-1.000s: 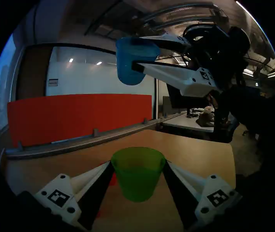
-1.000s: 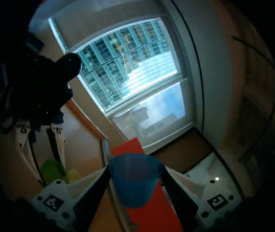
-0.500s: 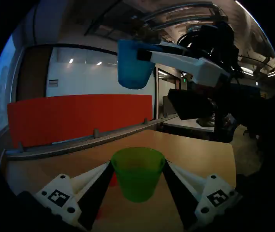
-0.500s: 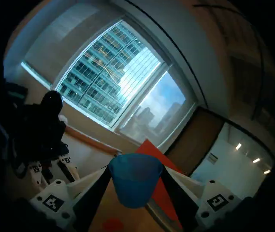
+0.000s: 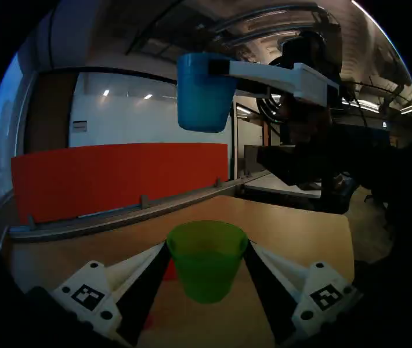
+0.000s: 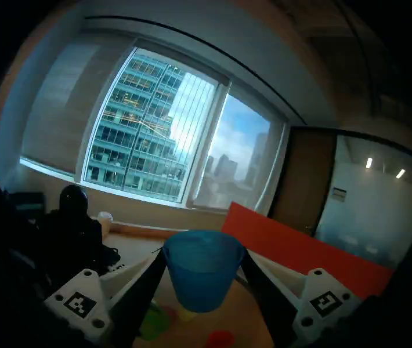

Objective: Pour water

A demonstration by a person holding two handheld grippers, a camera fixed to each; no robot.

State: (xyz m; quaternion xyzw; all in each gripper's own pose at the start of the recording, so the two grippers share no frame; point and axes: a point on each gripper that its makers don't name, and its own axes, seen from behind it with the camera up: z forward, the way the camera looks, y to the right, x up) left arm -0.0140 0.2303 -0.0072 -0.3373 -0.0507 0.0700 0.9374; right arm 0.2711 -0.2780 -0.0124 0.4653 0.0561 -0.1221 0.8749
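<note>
In the last second my right gripper [image 6: 203,279] has rolled level: the blue cup [image 6: 203,264] clamped in it is upright again, high above the green cup [image 5: 206,264] gripped by my left gripper [image 5: 206,274], well short of the desk's [image 5: 299,229] far edge; pouring looks done

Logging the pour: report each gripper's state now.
Left gripper: shut on the green cup.
Right gripper: shut on the blue cup.
</note>
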